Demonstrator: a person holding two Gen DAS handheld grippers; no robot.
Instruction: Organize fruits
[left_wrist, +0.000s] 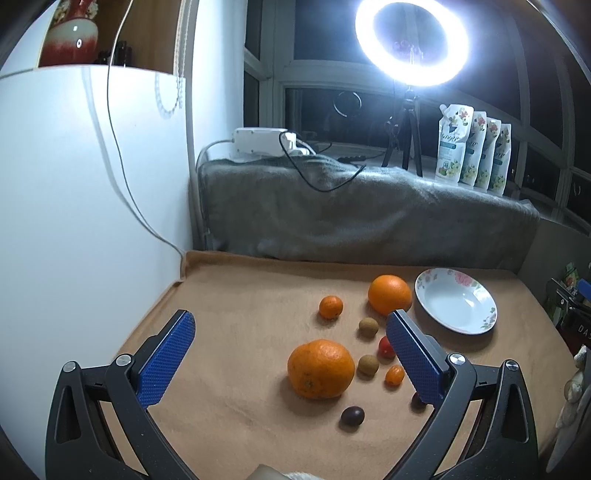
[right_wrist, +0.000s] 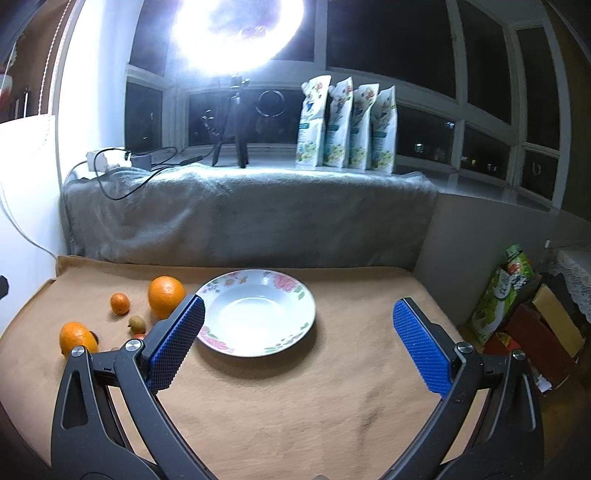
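A white floral plate (left_wrist: 480, 325) (right_wrist: 295, 291) lies empty on the tan cloth. Left of it sits a big orange (left_wrist: 389, 293) (right_wrist: 166, 295), with a small mandarin (left_wrist: 330, 306) (right_wrist: 120, 302) further left. Nearer lies a large mandarin (left_wrist: 320, 368) (right_wrist: 75, 338), two brown longans (left_wrist: 368, 326) (left_wrist: 368, 364), a red cherry tomato (left_wrist: 385, 346), a kumquat (left_wrist: 394, 374) and two dark grapes (left_wrist: 352, 414). My left gripper (left_wrist: 291, 321) hangs open above the fruits with nothing held. My right gripper (right_wrist: 299, 310) is open over the plate's near edge, empty.
A grey blanket (left_wrist: 351, 210) covers a raised ledge behind the cloth. A ring light on a tripod (left_wrist: 410, 40), several refill pouches (right_wrist: 347, 129) and a power strip (left_wrist: 264, 142) stand on the sill. A white cabinet (left_wrist: 74, 184) bounds the left; boxes (right_wrist: 535, 332) sit at the right.
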